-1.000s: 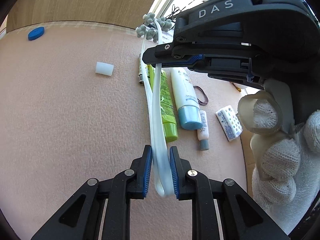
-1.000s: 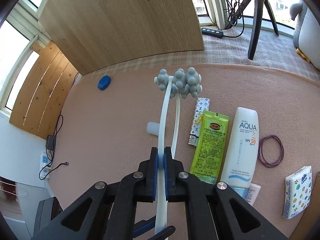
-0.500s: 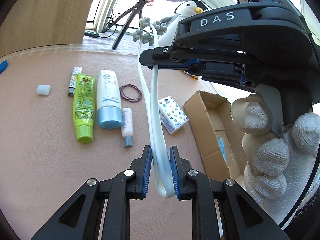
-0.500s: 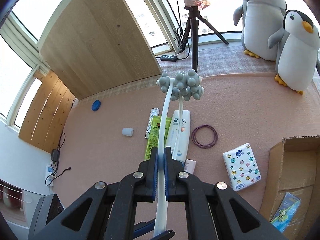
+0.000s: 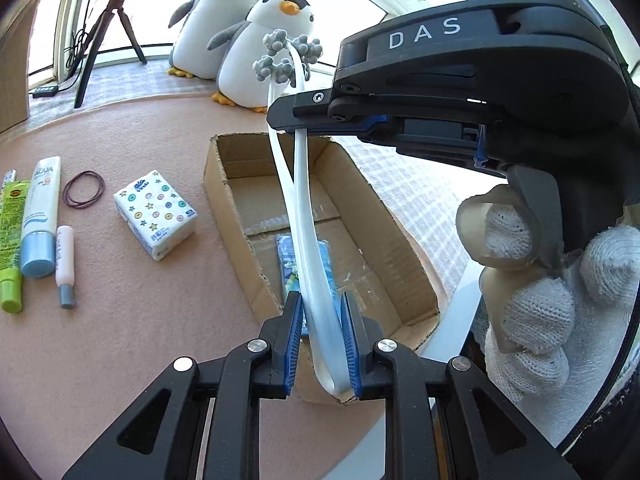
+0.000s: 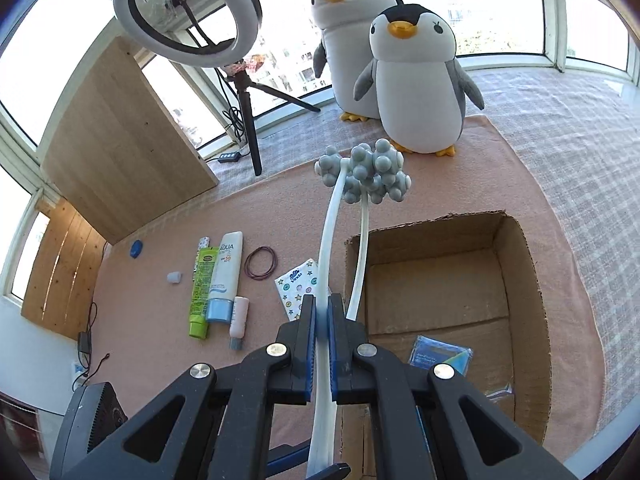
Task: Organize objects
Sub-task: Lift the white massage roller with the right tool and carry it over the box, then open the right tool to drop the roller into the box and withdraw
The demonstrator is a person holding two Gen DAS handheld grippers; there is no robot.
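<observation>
Both grippers have hold of the same thing: a white U-shaped massager (image 6: 337,216) with two slim arms ending in clusters of grey knobbly balls. The right gripper (image 6: 321,320) is clamped tight on one arm partway along it, while the left gripper (image 5: 320,336) holds the bent end, its blue pads set on either side of the loop with a little daylight showing on the left side. A white knitted glove (image 5: 560,292) wraps the right gripper's handle.

The massager hangs in the air over an open cardboard box (image 6: 532,264), its ball ends pointing out past the far wall toward two plush penguins (image 6: 416,80) standing at the edge of the pink mat (image 5: 140,340). Down in the box lies a flat blue packet (image 6: 440,356), directly beneath the white arms as seen from the left wrist camera.

Left of the box, on the mat, sit a tissue pack (image 5: 156,216) with star and button prints, a purple rubber band (image 5: 84,194), a white sunscreen tube (image 6: 224,276) with a blue cap, a green tube (image 6: 200,292), a small pinkish bottle (image 6: 239,322), a little white cap (image 6: 174,277) and a blue disc (image 6: 137,249). A ring light on a tripod (image 6: 188,16) stands by the window behind.
</observation>
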